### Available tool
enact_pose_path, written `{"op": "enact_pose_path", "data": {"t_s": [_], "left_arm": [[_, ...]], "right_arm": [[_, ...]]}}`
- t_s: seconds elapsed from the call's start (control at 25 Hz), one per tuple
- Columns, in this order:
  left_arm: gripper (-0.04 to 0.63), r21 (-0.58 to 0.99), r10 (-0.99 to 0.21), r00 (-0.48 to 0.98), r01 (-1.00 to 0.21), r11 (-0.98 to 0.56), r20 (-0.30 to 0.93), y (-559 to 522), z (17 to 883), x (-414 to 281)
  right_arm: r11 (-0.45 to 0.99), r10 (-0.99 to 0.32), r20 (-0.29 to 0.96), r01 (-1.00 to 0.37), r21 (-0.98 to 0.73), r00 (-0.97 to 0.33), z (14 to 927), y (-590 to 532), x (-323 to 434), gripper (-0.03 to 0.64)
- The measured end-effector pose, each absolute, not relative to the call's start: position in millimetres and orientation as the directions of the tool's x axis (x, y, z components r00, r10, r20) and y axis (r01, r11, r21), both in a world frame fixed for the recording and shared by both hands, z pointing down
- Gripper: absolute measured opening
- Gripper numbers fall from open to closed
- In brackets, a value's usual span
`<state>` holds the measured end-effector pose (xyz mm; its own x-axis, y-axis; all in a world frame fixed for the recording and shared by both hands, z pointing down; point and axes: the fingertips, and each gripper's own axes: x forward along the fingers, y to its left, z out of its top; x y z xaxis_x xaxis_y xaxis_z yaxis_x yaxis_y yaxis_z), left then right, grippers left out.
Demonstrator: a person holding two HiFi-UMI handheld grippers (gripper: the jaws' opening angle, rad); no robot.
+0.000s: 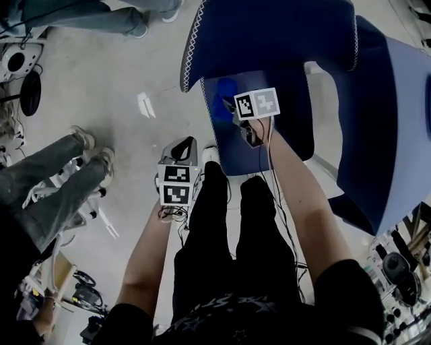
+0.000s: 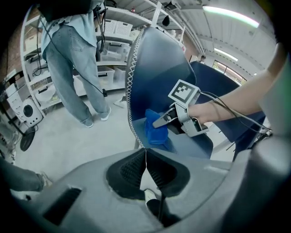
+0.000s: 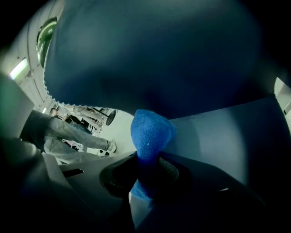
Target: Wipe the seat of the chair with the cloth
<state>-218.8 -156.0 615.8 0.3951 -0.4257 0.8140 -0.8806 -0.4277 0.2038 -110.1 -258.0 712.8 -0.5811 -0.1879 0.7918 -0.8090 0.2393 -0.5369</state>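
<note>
A dark blue chair point(image 1: 269, 40) stands ahead of me, its seat point(image 1: 283, 128) under my right arm. My right gripper point(image 1: 237, 116) is shut on a bright blue cloth point(image 1: 225, 94), and the cloth rests on the seat's left part near the backrest. In the right gripper view the cloth point(image 3: 149, 136) bulges out between the jaws against the seat point(image 3: 227, 136). The left gripper view shows the cloth point(image 2: 157, 128) and the right gripper point(image 2: 164, 120) on the seat point(image 2: 191, 142). My left gripper point(image 1: 180, 149) hangs beside the chair's front left edge, its jaws shut with nothing between them.
A second blue chair point(image 1: 390, 121) stands at the right. A person in jeans point(image 1: 60, 182) stands at the left on the grey floor point(image 1: 135, 81), another stands at the top left point(image 1: 87, 17). Shelves with bins point(image 2: 113, 41) line the wall behind. Equipment clutters the lower right point(image 1: 404, 269).
</note>
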Motion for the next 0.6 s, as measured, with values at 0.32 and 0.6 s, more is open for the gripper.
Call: {"op": "enact_pose_path", "data": {"t_s": [0.32,0.6], "left_arm": [[0.020,0.220,-0.395,0.418,-0.862,-0.456,0.818,-146,614,-155],[0.020,0.224,-0.361,0.436,-0.837,-0.499,0.824,-150,618,-108]], "right_arm": [[0.173,-0.254,0.808,-0.847,-0.503,-0.532,716,-269,-27,0.067],[0.125,-0.298,0.827,-0.879,-0.461,-0.476,717,-271,53,0.067]]}}
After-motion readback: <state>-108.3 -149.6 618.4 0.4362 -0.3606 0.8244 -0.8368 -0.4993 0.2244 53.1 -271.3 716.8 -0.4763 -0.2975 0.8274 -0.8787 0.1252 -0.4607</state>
